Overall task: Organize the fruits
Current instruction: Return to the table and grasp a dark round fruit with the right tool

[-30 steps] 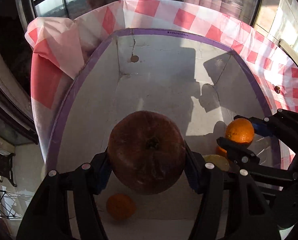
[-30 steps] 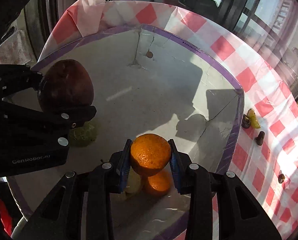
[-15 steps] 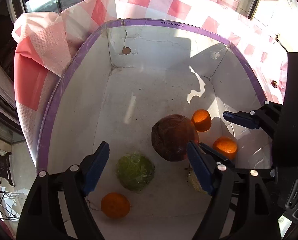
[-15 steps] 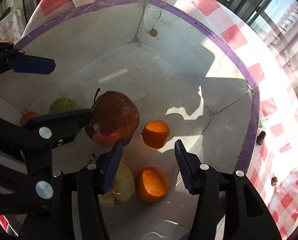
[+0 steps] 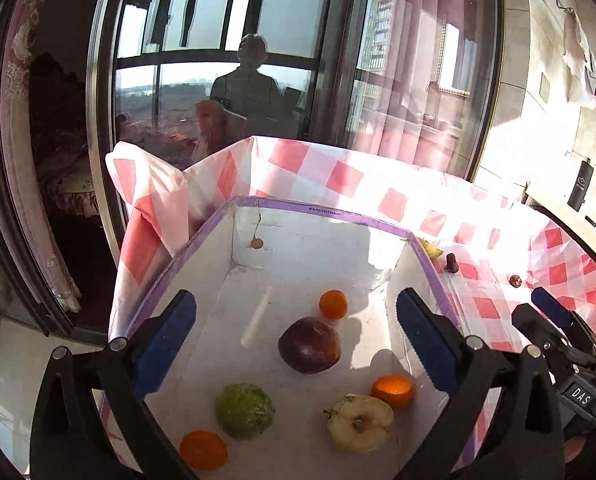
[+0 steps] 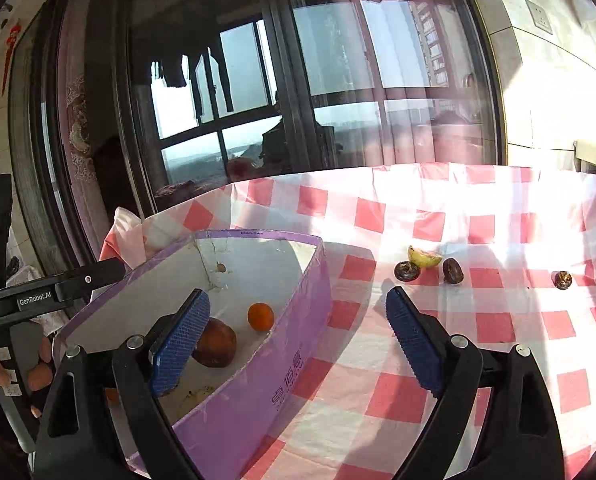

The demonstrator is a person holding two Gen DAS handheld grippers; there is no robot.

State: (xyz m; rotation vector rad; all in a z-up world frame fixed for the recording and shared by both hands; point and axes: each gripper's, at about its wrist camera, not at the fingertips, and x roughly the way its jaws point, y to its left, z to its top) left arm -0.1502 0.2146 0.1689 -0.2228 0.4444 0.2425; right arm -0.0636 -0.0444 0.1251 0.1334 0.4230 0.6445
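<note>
My left gripper (image 5: 296, 334) and right gripper (image 6: 298, 340) hang with jaws opening, nothing between them — the dark red apple (image 5: 309, 345) and oranges (image 5: 333, 304) lie loose in the purple-rimmed box (image 6: 298, 312) — small dark fruits (image 6: 452, 271) sit on the checked cloth (image 6: 478, 320)

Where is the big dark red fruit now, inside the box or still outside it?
Inside. The dark red fruit lies on the white floor of the box, among the oranges, touched by neither tongs.
</note>
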